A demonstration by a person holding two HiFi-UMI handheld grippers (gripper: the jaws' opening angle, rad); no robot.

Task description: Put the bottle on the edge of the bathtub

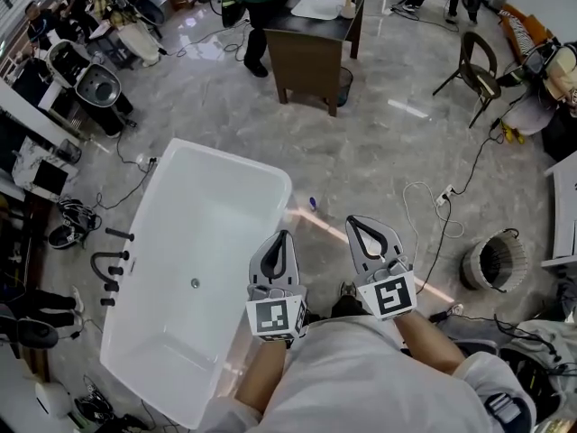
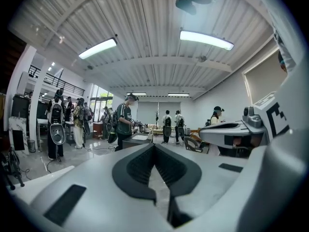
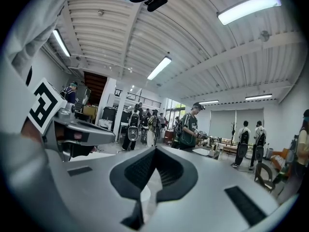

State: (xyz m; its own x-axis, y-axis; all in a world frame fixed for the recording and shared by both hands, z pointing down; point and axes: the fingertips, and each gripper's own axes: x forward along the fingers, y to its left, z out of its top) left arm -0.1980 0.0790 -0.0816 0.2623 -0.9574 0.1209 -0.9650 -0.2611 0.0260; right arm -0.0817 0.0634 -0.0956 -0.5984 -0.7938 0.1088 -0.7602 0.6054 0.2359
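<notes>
A white freestanding bathtub [image 1: 149,332] stands on the marble floor at the left of the head view, with nothing in it. On the floor just past its far right corner sits a small object with a blue top [image 1: 312,203], too small to tell if it is the bottle. My left gripper [image 1: 286,235] is held over the tub's right rim, shut and holding nothing. My right gripper [image 1: 351,220] hovers beside it over the floor, also shut and holding nothing. In the left gripper view, the left gripper [image 2: 154,147] points level across the room. So does the right gripper [image 3: 155,149] in the right gripper view.
Black tap fittings [image 1: 113,267] stand at the tub's left side. A woven basket [image 1: 494,261] is on the floor at the right, with cables [image 1: 424,207] trailing nearby. A dark table [image 1: 311,41] and a chair [image 1: 478,66] stand further off, with several people around the room.
</notes>
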